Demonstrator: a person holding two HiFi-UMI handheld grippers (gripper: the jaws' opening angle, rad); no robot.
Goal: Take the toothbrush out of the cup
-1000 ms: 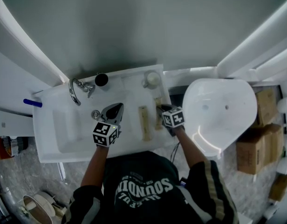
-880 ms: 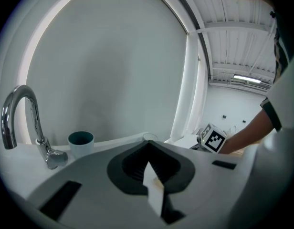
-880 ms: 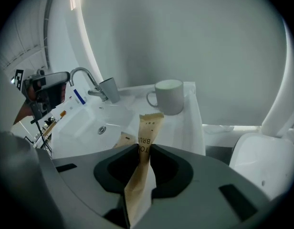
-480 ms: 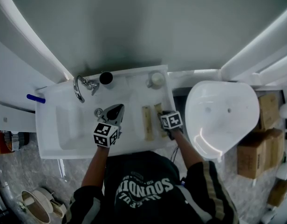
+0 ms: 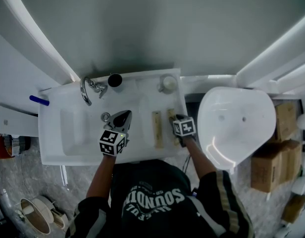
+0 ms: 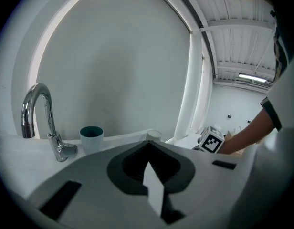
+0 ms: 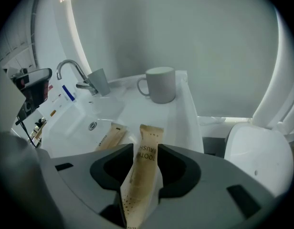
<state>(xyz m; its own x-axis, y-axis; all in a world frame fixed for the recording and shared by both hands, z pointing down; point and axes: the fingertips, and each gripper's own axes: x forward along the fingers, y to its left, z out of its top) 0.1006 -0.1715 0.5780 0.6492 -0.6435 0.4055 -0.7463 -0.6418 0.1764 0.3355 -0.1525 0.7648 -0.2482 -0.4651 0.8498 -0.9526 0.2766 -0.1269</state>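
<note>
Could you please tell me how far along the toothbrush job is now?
Done: one toothbrush packet lies flat on the counter, and nothing sticks out of the white mug. In hand: the right gripper has a second packet between its jaws, which have just been opening, so this looks like a release. Left: draw that gripper clear. The left gripper is shut above the sink.

- Head view: sink is seen from high above, steeply down, far off.
- Left gripper view: set low over sink, faced level at faucet, near.
- Right gripper view: set at sink's right end, tilted down, near.
- Faucet is shared by all three.
</note>
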